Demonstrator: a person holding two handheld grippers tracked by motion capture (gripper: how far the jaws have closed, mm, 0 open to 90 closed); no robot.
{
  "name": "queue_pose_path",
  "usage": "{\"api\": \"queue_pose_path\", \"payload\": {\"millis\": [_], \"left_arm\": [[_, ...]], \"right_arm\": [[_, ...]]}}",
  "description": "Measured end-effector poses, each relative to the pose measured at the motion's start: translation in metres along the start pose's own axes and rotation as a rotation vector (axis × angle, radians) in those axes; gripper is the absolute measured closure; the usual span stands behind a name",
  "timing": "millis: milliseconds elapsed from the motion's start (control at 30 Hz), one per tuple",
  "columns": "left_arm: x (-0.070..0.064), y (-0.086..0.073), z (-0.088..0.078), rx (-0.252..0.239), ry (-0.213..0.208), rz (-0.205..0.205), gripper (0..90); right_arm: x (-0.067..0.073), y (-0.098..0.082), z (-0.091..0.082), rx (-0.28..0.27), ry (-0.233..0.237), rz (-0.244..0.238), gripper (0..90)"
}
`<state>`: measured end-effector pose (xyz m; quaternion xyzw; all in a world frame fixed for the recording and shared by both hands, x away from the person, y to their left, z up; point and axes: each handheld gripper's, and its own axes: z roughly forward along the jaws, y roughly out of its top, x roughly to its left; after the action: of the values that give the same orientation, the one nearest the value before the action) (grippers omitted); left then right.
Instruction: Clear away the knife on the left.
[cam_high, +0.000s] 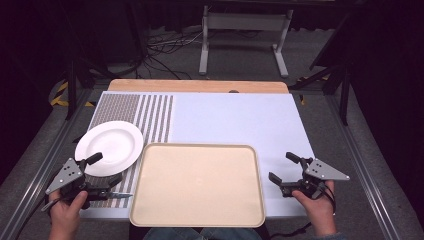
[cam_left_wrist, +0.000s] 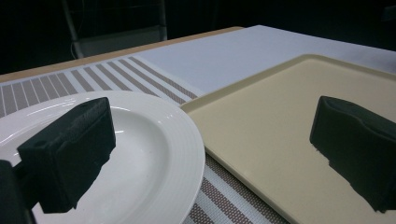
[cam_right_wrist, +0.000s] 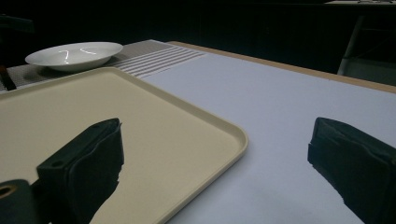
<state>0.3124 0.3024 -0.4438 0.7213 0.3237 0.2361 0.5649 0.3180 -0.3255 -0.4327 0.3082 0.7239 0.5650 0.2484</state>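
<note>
While the person's hands rest at the near edge, the desk (cam_high: 235, 117) lies under a pale sheet with a striped placemat (cam_high: 150, 112) at its far left. A beige tray (cam_high: 197, 185) sits at the near middle, bare. The white plate (cam_high: 110, 147) lies on the placemat just left of the tray, its rim close to the tray's far left corner. A small knife-like tool (cam_high: 117, 195) lies on the mat near the plate. The left hand-held gripper (cam_high: 105, 170) is at the near left, jaws spread wide, one jaw over the plate's near rim, nothing between them. The right hand-held gripper (cam_high: 282, 167) hangs just right of the tray, jaws likewise apart and empty.
</note>
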Motion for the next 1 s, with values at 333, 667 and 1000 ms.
{"api": "queue_pose_path", "payload": {"millis": [333, 667, 1000], "left_arm": [[-0.001, 0.001, 0.000, 0.000, -0.006, 0.004, 0.9], [-0.002, 0.004, 0.002, -0.021, -0.017, 0.000, 0.8], [-0.002, 0.017, -0.002, -0.028, -0.019, 0.008, 1.5]], "right_arm": [[0.000, -0.001, 0.001, 0.005, 0.008, 0.006, 4.0], [0.000, -0.002, 0.002, 0.006, 0.014, 0.006, 4.0], [0.000, -0.004, 0.003, 0.010, 0.016, 0.010, 4.0]]}}
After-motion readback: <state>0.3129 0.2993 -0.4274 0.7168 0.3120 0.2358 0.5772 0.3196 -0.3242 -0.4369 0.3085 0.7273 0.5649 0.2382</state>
